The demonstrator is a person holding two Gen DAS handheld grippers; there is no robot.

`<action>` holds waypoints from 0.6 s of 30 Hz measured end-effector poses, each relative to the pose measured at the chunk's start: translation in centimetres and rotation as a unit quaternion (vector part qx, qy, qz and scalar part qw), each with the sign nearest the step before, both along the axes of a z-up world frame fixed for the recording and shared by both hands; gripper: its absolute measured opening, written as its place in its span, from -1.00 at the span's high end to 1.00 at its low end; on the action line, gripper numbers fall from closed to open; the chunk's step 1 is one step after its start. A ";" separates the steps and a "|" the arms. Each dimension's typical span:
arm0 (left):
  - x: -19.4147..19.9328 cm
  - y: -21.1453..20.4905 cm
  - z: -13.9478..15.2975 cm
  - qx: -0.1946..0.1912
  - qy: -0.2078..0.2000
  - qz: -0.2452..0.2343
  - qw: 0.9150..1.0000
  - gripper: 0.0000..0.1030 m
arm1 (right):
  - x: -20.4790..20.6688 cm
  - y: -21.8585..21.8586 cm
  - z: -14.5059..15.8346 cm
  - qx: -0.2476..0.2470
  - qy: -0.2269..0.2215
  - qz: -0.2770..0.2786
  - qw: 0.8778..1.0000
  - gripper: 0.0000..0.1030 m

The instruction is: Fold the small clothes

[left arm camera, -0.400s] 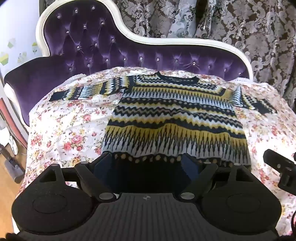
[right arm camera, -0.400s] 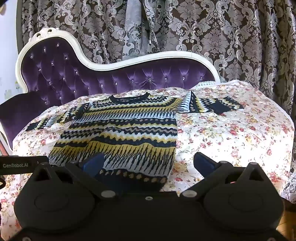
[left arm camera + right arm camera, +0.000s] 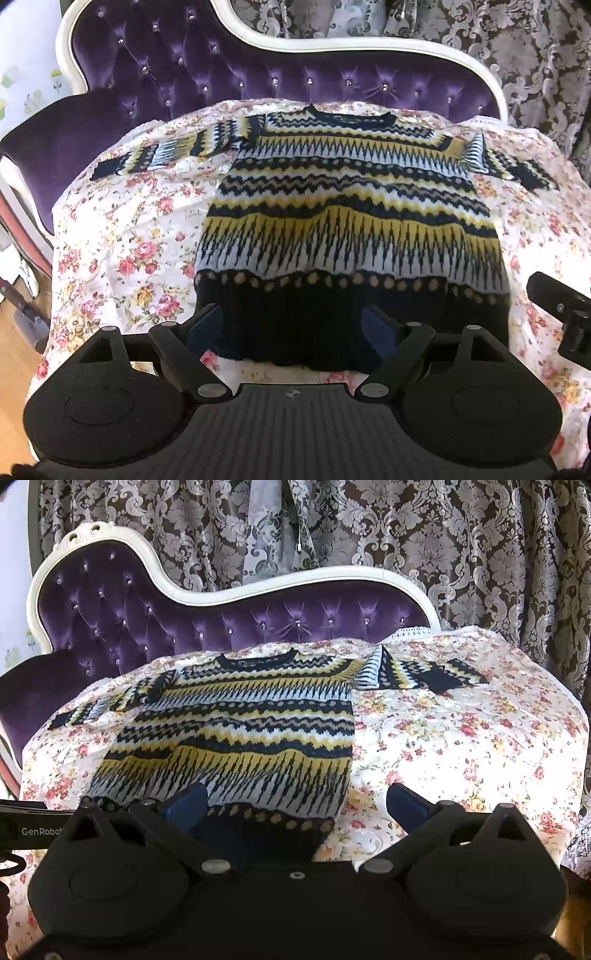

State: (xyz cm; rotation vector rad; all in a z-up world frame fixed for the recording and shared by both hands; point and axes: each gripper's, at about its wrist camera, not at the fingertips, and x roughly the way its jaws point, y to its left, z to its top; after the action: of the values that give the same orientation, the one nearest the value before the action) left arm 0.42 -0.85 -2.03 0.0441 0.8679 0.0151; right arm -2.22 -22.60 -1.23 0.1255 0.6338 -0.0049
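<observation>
A knitted sweater in navy, yellow and white zigzag bands lies flat, neck away from me and sleeves spread, on a floral sheet. My left gripper hovers open over the navy ribbed hem, which shows between its blue pads; no pad presses on it. In the right wrist view the sweater lies left of centre. My right gripper is open at the hem's right corner, one finger over the knit, the other over the sheet.
The sheet covers a purple tufted chaise with a white carved frame, backed by patterned curtains. The right gripper shows at the left view's right edge, the left gripper at the right view's left edge. Wooden floor lies left.
The left wrist view has tipped down: the sweater sits higher in it, and the hem's front edge with sheet below it now shows between the fingers. The right view shifted only slightly.
</observation>
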 end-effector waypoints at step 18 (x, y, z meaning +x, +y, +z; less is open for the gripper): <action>0.3 -0.3 -0.1 -0.002 0.013 -0.004 1.000 -0.59 | 0.0 0.3 -0.3 0.001 0.017 0.004 1.000 -0.99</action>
State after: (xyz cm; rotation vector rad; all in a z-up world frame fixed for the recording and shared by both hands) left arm 0.75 -1.13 -2.13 0.0448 0.8931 0.0060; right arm -2.24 -22.32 -1.56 0.1245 0.6675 0.0016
